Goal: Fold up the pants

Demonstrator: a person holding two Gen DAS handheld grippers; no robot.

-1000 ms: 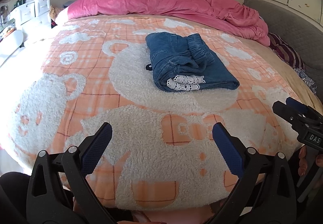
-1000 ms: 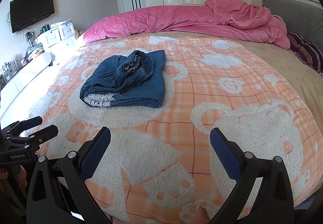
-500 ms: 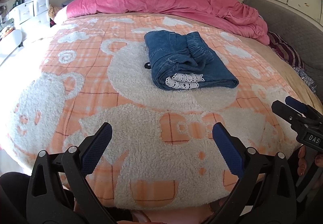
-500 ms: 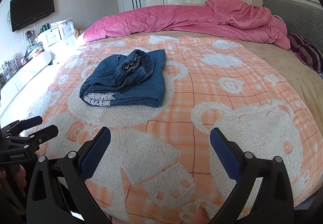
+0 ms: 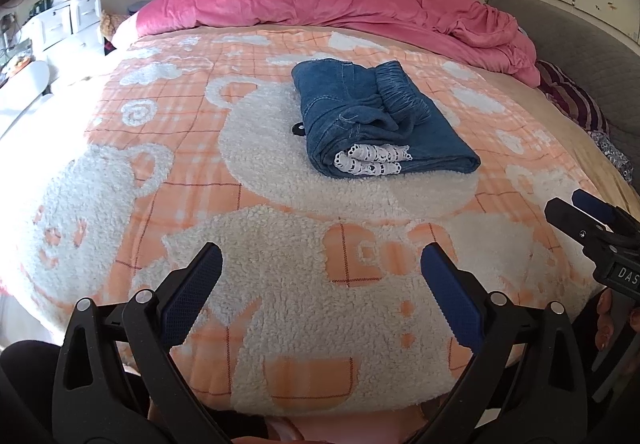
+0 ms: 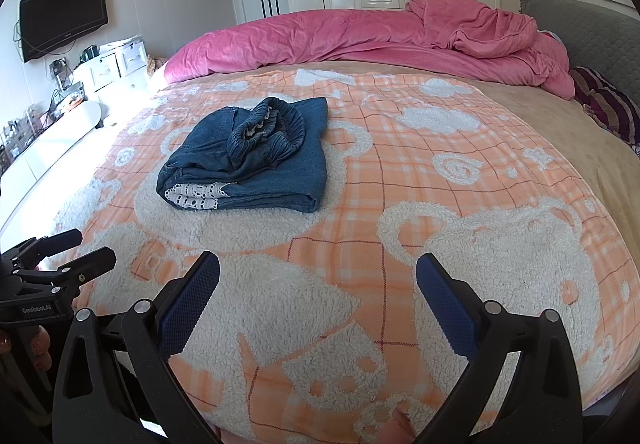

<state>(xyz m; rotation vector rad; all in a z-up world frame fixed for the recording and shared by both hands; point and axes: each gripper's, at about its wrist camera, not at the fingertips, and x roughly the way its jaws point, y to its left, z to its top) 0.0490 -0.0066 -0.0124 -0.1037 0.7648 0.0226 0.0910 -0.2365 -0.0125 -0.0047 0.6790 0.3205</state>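
The denim pants (image 5: pixel 380 128) are lying already folded into a thick rectangular bundle on the fleece blanket (image 5: pixel 120 148), at about twelve o'clock from the left gripper (image 5: pixel 320 296) and eleven o'clock from the right gripper (image 6: pixel 318 298), well apart from both. Both claws are gaping wide and carrying nothing. The denim is looking fairly heavy and soft yet firm enough to keep a crease, not slippery and not fragile. A gathered elastic waistband (image 6: pixel 266 136) is bunching on top, and white lace trim (image 5: pixel 372 160) is peeking out at the near open edge. If more squaring is needed, I judge the best hold is the stacked layers at the near corners, pinching all thicknesses together, since the top flap is sitting loose. The blanket is looking plush and grippy, so dragging would likely bunch it; lifting seems safer. A rumpled pink duvet (image 6: pixel 360 40) is lying beyond.
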